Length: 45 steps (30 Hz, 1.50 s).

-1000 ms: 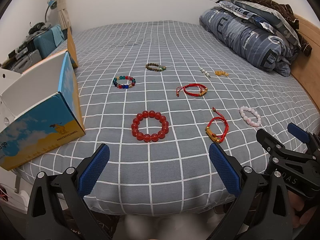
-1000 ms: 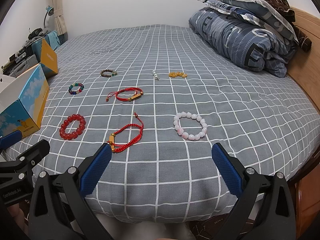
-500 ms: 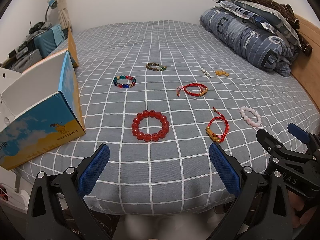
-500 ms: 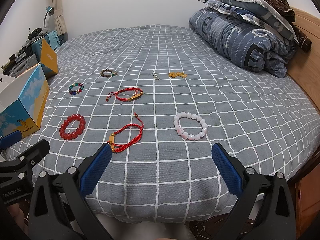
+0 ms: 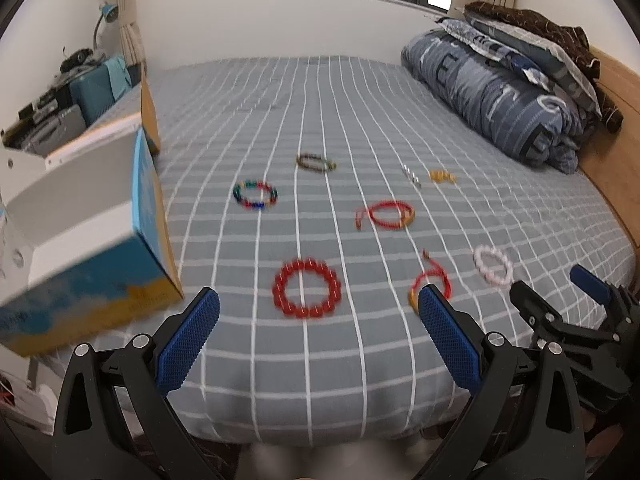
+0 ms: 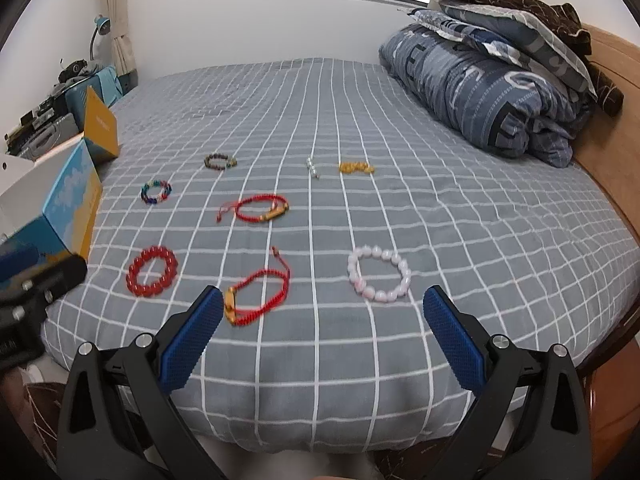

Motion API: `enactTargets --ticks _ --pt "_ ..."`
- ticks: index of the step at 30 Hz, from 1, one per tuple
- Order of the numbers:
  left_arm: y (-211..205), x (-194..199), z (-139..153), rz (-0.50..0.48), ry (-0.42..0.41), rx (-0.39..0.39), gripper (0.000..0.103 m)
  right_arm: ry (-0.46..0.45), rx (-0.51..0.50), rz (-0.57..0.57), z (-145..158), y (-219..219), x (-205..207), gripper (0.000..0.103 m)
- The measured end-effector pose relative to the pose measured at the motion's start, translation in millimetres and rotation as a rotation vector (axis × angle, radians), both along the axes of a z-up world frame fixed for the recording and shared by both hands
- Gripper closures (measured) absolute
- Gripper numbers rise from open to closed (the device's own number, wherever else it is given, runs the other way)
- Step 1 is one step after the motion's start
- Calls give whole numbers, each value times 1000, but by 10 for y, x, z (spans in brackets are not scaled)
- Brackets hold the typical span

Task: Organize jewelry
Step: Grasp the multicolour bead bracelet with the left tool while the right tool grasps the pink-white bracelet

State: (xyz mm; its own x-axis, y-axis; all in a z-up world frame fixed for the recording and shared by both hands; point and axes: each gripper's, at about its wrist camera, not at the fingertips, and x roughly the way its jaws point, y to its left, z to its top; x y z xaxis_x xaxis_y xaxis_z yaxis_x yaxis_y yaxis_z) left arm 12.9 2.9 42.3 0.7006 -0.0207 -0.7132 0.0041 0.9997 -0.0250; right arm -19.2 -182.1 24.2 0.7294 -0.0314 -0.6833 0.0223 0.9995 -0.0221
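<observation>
Grey checked bed (image 6: 460, 240) carries 8 jewelry pieces (image 6: 379, 273), box (image 6: 68, 208), quilt (image 6: 480, 92).

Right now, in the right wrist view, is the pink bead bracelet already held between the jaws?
No, the pink bead bracelet lies flat on the bedspread, and the right gripper stands wide open short of it.

1. Bed (image 6: 440, 216): carries all the jewelry, spread apart, nothing touching.
2. Near row, left to right: large-bead bracelet (image 6: 152, 271), cord bracelet (image 6: 258, 292), pale bead bracelet (image 6: 379, 273).
3. Middle row: multi-bead bracelet (image 6: 156, 191) at left, second cord bracelet (image 6: 260, 208) to its right.
4. Far row, left to right: small bead bracelet (image 6: 220, 161), short bead strand (image 6: 312, 167), small clustered piece (image 6: 356, 167).
5. Open box (image 6: 68, 208): on the bed's left edge, left of the large-bead bracelet.
6. Folded duvet (image 6: 480, 92): far right, behind the jewelry, against the headboard (image 6: 612, 128).
</observation>
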Motion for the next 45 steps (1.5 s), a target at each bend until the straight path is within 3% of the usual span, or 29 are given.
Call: enactTargets --ticks 6,12,21,28,36,45 --pt "47 372 336 4 -30 25 6 6 -16 -16 165 -49 279 7" --pt "153 936 321 20 45 -1 6 61 -52 -22 110 -110 695 7" --pt "399 1812 -186 83 172 9 6 186 -53 -37 -347 -299 1147 7" --pt "628 2252 -695 133 273 8 6 274 -24 -29 -734 -385 1295 7" --pt "815 2484 -1085 168 338 2 6 359 27 -16 -991 -483 1372 7" --pt "842 2590 -1212 190 349 0 6 399 70 -8 -1096 -546 1451 7"
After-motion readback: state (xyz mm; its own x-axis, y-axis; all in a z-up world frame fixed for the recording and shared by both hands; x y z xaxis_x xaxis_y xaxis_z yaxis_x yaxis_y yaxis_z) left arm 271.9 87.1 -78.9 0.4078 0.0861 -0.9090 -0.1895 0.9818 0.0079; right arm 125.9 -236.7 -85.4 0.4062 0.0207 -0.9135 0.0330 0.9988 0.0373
